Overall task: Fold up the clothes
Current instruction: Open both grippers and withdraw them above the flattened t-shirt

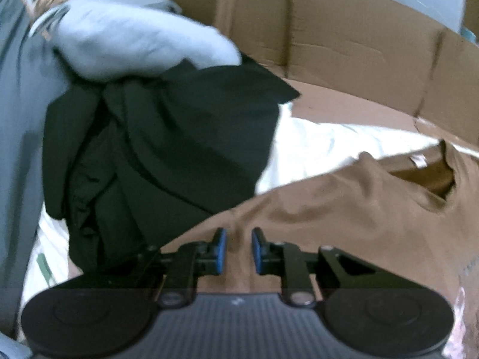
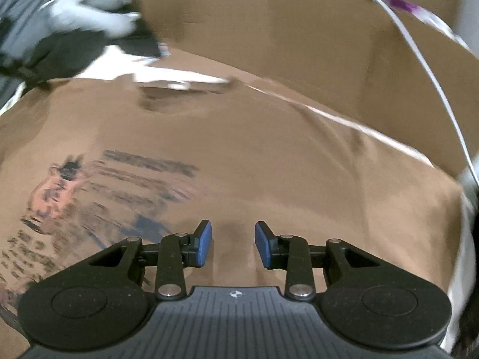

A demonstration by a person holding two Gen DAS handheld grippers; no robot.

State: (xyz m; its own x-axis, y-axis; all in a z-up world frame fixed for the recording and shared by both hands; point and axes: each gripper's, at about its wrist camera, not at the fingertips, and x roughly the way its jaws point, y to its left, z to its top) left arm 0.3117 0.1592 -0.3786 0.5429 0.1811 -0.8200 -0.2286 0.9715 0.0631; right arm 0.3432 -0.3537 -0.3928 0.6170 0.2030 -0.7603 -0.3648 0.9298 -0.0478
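Note:
A brown T-shirt (image 1: 344, 209) lies spread on a white sheet (image 1: 323, 146), its neck opening (image 1: 428, 179) at the right of the left wrist view. My left gripper (image 1: 238, 249) is low over the shirt near the shoulder. Its blue pads stand a narrow gap apart, with a crease of brown cloth running between them, and no clear pinch shows. In the right wrist view the same brown T-shirt (image 2: 269, 149) fills the frame, with a blurred print (image 2: 98, 191) at the left. My right gripper (image 2: 233, 243) hovers over plain brown cloth, open, holding nothing.
A crumpled black garment (image 1: 155, 155) and a light blue one (image 1: 134, 45) are piled at the left, touching the shirt's edge. Cardboard walls (image 1: 344, 39) enclose the back. A white cable (image 2: 425, 68) runs down the right side before the cardboard (image 2: 299, 30).

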